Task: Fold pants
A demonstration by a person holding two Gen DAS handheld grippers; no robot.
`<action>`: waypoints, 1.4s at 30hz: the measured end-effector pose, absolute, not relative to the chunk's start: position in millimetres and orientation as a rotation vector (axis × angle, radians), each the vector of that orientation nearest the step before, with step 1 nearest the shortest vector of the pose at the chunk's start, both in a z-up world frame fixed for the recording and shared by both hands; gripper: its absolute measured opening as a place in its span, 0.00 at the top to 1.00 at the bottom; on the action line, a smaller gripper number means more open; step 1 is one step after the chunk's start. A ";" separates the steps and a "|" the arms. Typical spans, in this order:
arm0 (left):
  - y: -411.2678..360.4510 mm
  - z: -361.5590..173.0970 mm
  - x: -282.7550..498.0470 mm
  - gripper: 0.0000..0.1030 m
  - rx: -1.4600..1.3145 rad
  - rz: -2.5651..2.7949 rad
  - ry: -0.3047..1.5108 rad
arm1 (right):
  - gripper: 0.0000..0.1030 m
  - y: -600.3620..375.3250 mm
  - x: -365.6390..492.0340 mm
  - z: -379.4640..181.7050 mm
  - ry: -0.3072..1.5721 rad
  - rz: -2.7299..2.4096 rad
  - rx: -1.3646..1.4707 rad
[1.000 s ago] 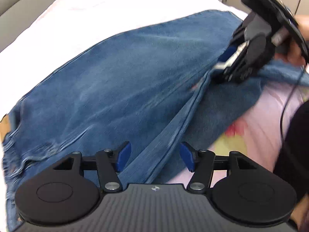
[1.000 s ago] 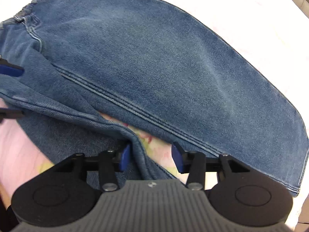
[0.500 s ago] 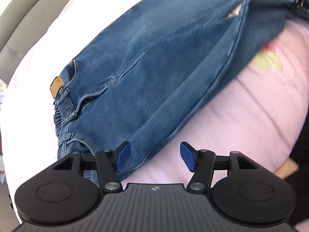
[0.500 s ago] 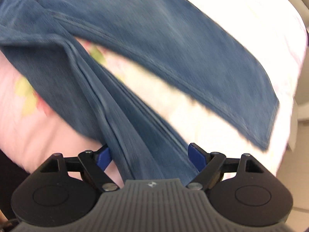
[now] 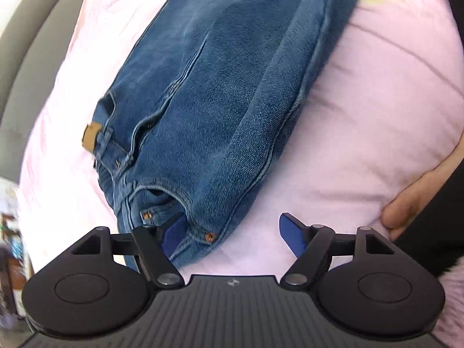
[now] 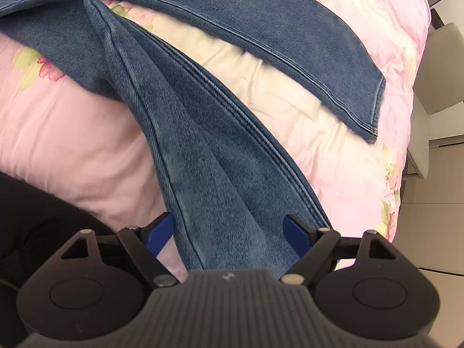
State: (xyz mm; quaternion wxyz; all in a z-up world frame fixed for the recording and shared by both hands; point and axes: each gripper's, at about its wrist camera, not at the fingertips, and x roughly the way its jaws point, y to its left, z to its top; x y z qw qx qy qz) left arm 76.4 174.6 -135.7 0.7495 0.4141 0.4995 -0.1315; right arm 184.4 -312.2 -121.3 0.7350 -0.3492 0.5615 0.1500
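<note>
A home bedroom: a bed (image 6: 333,133) under pink flowered bedding, pale tiled floor (image 6: 435,203) past its right edge

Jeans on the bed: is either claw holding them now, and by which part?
Neither. Both claws stand open: the left claw at the jeans' waistband, the right claw straddling one leg, unpinched.

Pants (image 5: 220,92) flat on bedspread (image 5: 362,133), legs splayed apart

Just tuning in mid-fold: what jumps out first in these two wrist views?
The blue jeans dominate, spread on a pink floral bedcover with the two legs splayed apart. The left gripper hangs open at the waistband corner, and the right gripper stands open astride the nearer leg, its pads not pressing the cloth.
</note>
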 end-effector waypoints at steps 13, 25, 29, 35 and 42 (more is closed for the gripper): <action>176.4 -134.4 98.3 0.63 0.773 -0.121 1.067 | 0.29 -334.2 145.4 -106.5 1.212 0.380 -0.617; 177.2 -113.7 107.4 0.67 0.508 0.095 1.029 | 0.66 -350.0 169.8 -156.5 1.270 0.245 -0.367; 173.8 -107.6 103.2 0.69 0.455 0.174 0.981 | 0.96 -346.5 161.9 -144.5 1.193 0.193 -0.391; 170.4 -94.3 94.5 0.72 0.472 0.205 0.912 | 0.99 -351.8 143.0 -78.2 0.967 0.054 -0.465; 180.5 -47.7 103.3 0.73 0.337 0.254 0.790 | 1.00 -348.3 151.2 -24.0 0.809 -0.026 -0.500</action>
